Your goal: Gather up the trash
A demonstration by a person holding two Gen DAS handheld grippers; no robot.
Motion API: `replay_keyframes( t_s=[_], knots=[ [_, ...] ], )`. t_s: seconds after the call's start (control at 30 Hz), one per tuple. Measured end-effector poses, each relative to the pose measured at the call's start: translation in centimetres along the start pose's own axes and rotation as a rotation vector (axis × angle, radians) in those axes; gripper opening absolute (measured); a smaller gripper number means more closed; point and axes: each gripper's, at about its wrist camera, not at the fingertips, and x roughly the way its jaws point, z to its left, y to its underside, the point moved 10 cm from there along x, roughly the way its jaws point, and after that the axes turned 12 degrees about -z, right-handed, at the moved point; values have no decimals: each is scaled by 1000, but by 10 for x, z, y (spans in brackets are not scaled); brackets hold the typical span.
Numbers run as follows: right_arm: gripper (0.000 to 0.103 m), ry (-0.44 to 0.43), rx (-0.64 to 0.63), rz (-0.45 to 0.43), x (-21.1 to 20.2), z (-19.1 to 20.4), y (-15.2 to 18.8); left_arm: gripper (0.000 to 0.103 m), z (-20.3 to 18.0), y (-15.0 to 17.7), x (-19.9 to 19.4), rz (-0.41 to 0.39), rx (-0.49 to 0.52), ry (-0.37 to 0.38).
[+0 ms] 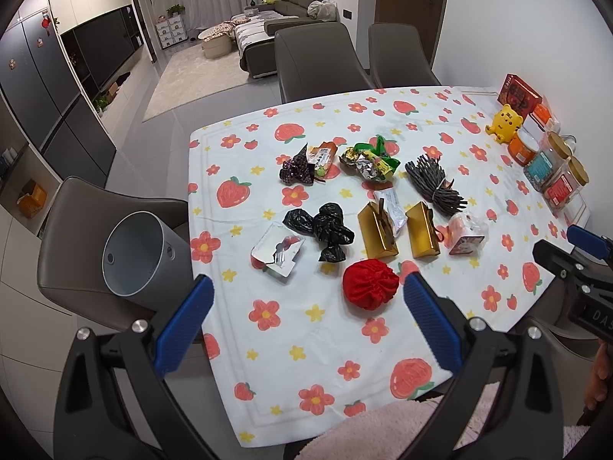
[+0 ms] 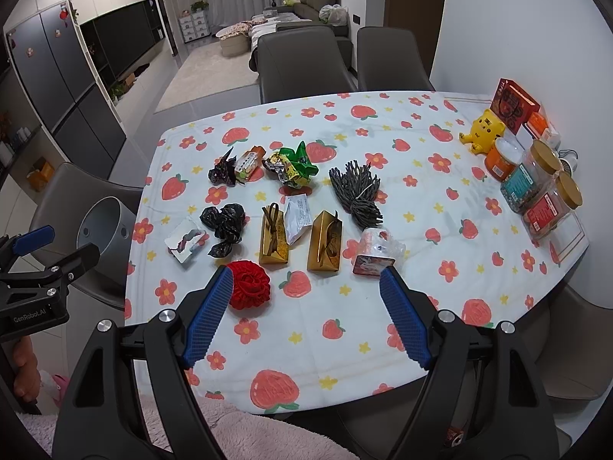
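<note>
Trash lies in loose rows on the strawberry tablecloth [image 1: 306, 337]: a red crumpled ball [image 1: 369, 284] nearest me, black plastic bags [image 1: 325, 230], a clear wrapper [image 1: 276, 250], two gold boxes [image 1: 377, 235], a pink-and-clear packet [image 1: 465, 235], a grey fringe bundle [image 1: 435, 184], green and foil wrappers [image 1: 369, 161], a purple wrapper [image 1: 297, 170]. A grey bin [image 1: 138, 253] lies tilted on the left chair. My left gripper [image 1: 306, 322] hangs open above the near table edge. My right gripper [image 2: 306, 314] is open too, its left pad [image 2: 208, 316] beside the red ball [image 2: 248, 284].
Jars [image 2: 536, 188], an orange tub [image 2: 504, 158], a yellow toy [image 2: 483, 129] and a red box [image 2: 514, 104] stand along the table's right edge by the wall. Grey chairs [image 2: 302, 63] sit at the far side. A pink fleece sleeve [image 2: 237, 429] shows below.
</note>
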Motion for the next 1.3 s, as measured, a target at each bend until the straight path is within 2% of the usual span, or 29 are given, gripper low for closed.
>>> replay_keyframes(
  t_s=[0.73,1.0,1.3],
  knots=[
    [76,-5,-8,9,3,4,0,99,-2,3,0,11,-4,0],
    [76,-39,-41,23,31,18,-10,99,-4,6,13,43,-19,-2],
    [76,-121,-104,60,77,47,-8,99,14,10,49,75,-37,-5]
  ],
)
